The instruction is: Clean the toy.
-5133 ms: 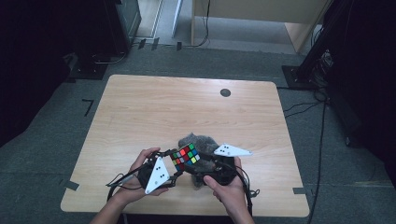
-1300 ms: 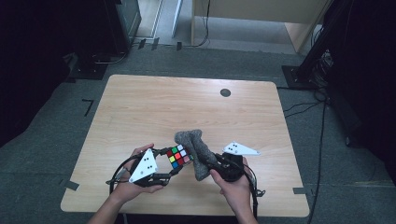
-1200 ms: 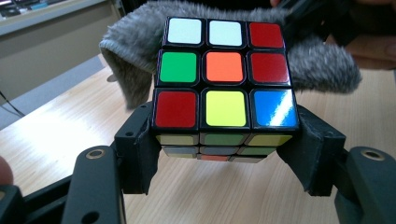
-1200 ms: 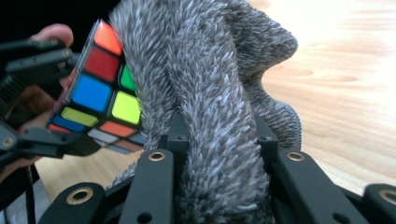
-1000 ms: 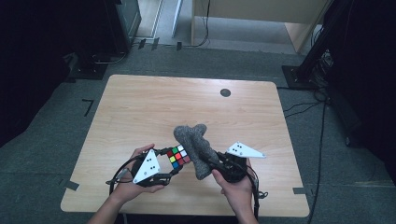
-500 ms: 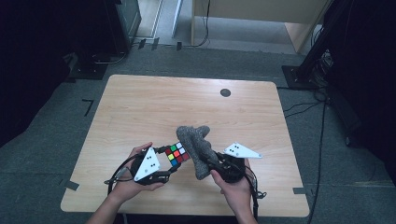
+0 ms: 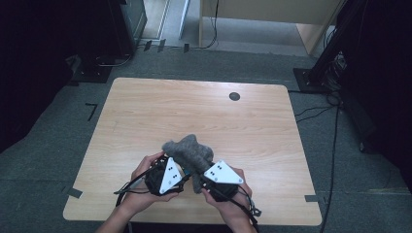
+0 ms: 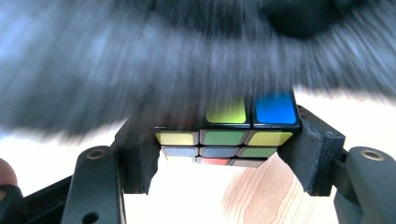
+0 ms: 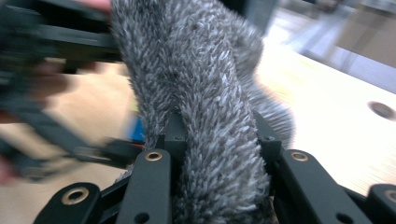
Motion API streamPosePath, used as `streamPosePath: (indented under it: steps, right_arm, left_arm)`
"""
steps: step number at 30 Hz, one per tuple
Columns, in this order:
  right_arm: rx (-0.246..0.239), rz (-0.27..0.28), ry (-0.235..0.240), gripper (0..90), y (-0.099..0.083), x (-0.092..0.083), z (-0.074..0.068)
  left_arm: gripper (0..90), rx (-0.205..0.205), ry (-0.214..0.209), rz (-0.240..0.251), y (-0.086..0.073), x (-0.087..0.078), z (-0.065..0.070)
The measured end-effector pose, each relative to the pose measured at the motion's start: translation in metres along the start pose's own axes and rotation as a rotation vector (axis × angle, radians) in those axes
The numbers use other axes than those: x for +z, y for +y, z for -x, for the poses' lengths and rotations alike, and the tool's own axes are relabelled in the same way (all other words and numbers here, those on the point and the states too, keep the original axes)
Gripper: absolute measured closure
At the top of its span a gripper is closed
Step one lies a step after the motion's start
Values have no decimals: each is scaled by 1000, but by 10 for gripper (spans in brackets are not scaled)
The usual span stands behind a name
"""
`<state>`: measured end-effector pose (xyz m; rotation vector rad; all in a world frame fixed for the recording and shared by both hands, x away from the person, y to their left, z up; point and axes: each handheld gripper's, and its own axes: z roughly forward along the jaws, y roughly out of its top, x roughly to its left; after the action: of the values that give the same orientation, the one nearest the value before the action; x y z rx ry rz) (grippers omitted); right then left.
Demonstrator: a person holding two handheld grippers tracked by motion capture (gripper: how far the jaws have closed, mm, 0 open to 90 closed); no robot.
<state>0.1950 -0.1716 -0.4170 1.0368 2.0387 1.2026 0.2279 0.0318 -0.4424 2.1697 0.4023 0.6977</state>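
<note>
Surface [image 7: 145, 111]: pale wood-grain top with rounded corners; one dark round grommet [image 7: 234, 96] near the far edge. Room: grey carpet floor [image 7: 58, 126], tape marks, black stand bases, trailing cables.

Left gripper [image 7: 163, 175]: jaws clamped on the puzzle cube [image 8: 227, 135], above the near edge.

Right gripper [image 7: 217, 180]: jaws pinching the grey fuzzy cloth [image 7: 188, 154], draped across the cube's top.

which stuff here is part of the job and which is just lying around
In the job: puzzle cube clamped in the left gripper; grey fuzzy cloth gripped by the right gripper, draped over the cube.

Lying about: round black disc on the table; cables on the floor.
</note>
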Motion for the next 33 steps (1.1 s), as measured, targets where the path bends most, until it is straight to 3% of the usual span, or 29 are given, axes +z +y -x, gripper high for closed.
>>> streamPosePath:
  steps: [3,5,7,10,13,17,21,22,25,28,29,31,33]
  right_arm:
    - [68,-1,-55,677,-3,-3,20]
    - [85,20,-41,676,-2,-6,21]
    - [57,38,-1,675,0,-7,13]
    - [-11,33,69,673,3,-4,-11]
    - [-48,12,78,673,1,2,-23]
    - [22,11,17,674,0,-1,-3]
    - [113,52,-27,674,-1,-11,19]
    - [119,66,-16,674,0,-13,19]
    - [81,109,86,672,4,-17,6]
    - [6,63,153,669,5,-9,-15]
    - [-1,51,150,670,4,-7,-17]
    - [31,43,141,671,3,-5,-10]
    - [75,40,84,671,2,-8,3]
  left_arm:
    - [348,-13,6,1,-1,0,-3]
    - [348,-9,15,-10,-2,1,-3]
    - [347,-16,18,-18,-2,3,-3]
    - [347,-22,19,-18,-2,5,0]
    - [347,-26,15,-1,0,3,1]
    - [348,-42,-11,24,0,-1,-1]
    - [347,-67,-40,72,-1,-5,-6]
    - [347,-62,-42,75,-1,-5,-5]
    - [347,-45,-43,60,-1,-3,-3]
    - [347,-43,-62,74,-1,-3,0]
    - [347,-35,-59,71,-1,-3,0]
    - [347,-38,-64,70,-3,-3,-2]
    - [347,-52,-79,95,-5,-4,-5]
